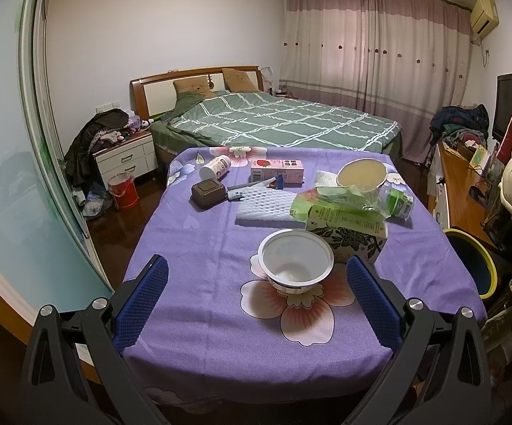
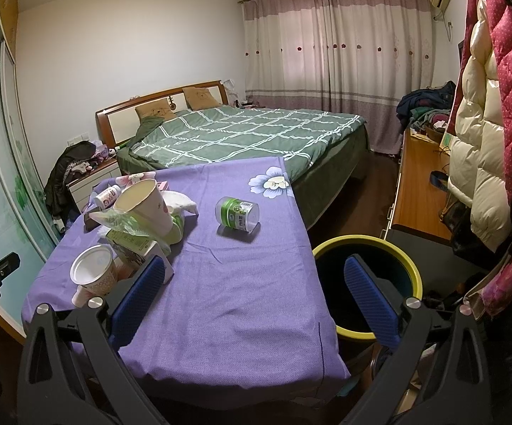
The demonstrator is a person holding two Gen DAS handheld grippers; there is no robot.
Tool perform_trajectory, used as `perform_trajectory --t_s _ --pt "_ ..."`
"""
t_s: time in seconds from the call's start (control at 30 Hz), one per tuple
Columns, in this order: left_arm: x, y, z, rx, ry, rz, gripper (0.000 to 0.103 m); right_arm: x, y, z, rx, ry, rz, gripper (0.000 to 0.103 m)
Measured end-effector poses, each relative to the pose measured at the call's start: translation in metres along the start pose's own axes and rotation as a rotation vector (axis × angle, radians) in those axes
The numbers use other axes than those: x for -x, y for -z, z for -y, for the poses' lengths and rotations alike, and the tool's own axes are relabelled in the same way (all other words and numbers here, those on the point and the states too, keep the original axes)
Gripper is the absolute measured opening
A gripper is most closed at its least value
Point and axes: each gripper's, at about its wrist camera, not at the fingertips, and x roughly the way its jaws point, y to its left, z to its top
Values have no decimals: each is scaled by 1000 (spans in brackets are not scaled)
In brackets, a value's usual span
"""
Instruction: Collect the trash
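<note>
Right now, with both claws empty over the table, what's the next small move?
Probably ease the open left claw forward around the white bowl: it stands upright, nearest, roughly between the blue pads, and the yellow-rimmed bin waits beside the table.

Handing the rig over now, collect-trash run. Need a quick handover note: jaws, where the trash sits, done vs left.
Left gripper: open, empty, white plastic bowl just ahead between the jaws.
Right gripper: open, empty, over the table edge beside the yellow-rimmed bin.
On the purple tablecloth: bowl, green tea box, paper cup, green-labelled jar, pink carton, white foam net.
Nothing grasped yet; all of it is left.
</note>
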Motion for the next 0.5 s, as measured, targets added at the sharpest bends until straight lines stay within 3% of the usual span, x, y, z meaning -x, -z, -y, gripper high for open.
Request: perform_trajectory --t_s 0.5 --pt "-3 2 1 -3 1 -8 99 -1 0 0 0 0 0 97"
